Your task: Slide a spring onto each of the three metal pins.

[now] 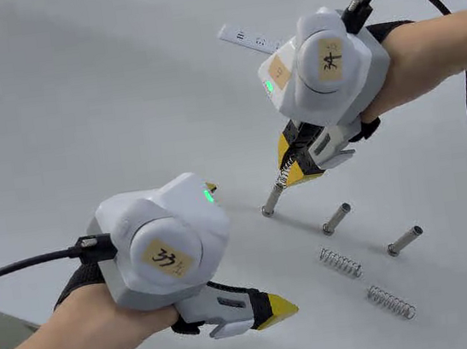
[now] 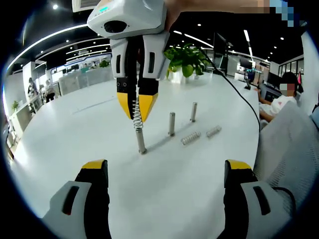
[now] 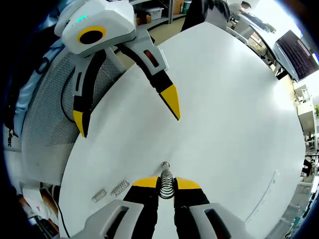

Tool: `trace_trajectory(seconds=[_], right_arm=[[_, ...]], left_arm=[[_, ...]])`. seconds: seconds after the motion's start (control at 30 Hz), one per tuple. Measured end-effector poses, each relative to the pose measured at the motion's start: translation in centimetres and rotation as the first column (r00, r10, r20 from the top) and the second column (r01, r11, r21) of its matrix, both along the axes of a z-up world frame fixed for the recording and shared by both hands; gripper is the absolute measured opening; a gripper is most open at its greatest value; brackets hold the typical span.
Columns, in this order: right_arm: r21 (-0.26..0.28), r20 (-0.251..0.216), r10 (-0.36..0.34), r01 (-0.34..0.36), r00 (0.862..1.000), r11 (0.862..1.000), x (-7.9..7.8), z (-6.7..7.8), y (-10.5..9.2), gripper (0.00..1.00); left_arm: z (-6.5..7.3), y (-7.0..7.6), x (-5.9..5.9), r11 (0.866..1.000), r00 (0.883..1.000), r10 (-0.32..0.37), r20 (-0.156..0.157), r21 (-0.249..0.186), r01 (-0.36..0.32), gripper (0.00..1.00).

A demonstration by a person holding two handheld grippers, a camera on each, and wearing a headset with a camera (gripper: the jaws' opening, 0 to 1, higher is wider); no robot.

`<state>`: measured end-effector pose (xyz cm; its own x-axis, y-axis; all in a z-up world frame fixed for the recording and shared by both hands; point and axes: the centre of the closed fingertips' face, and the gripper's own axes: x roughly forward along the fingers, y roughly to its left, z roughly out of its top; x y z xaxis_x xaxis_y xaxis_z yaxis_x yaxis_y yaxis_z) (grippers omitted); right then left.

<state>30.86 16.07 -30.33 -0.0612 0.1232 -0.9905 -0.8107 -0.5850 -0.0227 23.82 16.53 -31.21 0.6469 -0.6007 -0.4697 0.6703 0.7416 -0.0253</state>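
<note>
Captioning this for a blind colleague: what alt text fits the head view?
The right gripper holds a spring over the leftmost pin of three standing on a white table. Two loose springs lie beside the other pins; the left gripper hovers open.

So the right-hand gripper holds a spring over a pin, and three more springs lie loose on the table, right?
Not quite: two loose springs lie on the table, not three, as the head view shows. The right gripper does hold a spring over a pin.
</note>
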Motion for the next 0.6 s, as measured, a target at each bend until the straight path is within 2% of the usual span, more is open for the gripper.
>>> trace_trajectory(seconds=[0.6], right_arm=[[-0.021, 0.007, 0.020, -0.020, 1.000, 1.000, 0.04, -0.85, -0.08, 0.08]], left_arm=[[-0.40, 0.08, 0.00, 1.000, 1.000, -0.005, -0.012, 0.000, 0.005, 0.94]])
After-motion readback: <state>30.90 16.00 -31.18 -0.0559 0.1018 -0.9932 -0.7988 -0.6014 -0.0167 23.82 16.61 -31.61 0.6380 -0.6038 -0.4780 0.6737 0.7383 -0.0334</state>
